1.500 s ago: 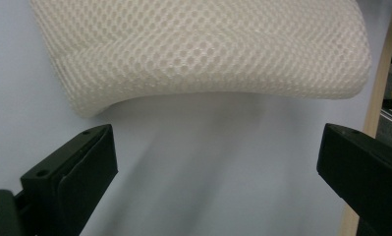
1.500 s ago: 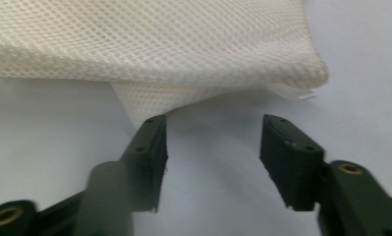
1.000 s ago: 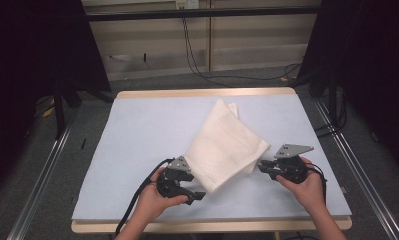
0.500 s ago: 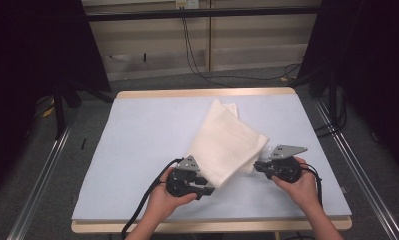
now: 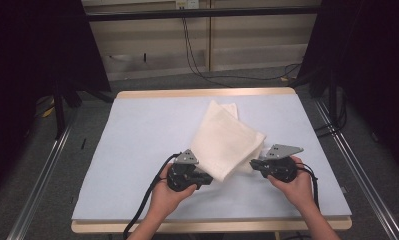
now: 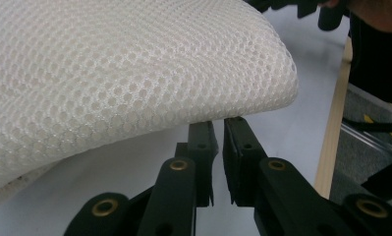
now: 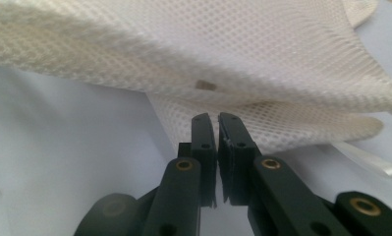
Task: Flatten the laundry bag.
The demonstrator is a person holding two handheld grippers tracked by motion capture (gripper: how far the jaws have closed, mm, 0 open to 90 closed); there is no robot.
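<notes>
Here, at the left of the near half of the table (image 5: 137, 130), the left gripper (image 5: 206, 179) is held in the person's left hand (image 5: 163, 197), a black cable (image 5: 143, 210) trailing from it toward the near edge. Its jaws have just been closing and are seen nearly pressed together in the left gripper view, their tips at the near left edge of the white mesh cloth (image 6: 125, 73); whether the edge is actually pinched cannot be told, since the tips are tucked under the raised fold. The folded cloth (image 5: 226, 140) is laid slantwise across the middle of the table, one corner pointing far, the near edge lifted between the two grippers. To the right, the right gripper (image 5: 254, 164) is held in the right hand (image 5: 294, 185), and its jaws are shown drawn together in the right gripper view, tips against the cloth's lower layer (image 7: 282, 123)
</notes>
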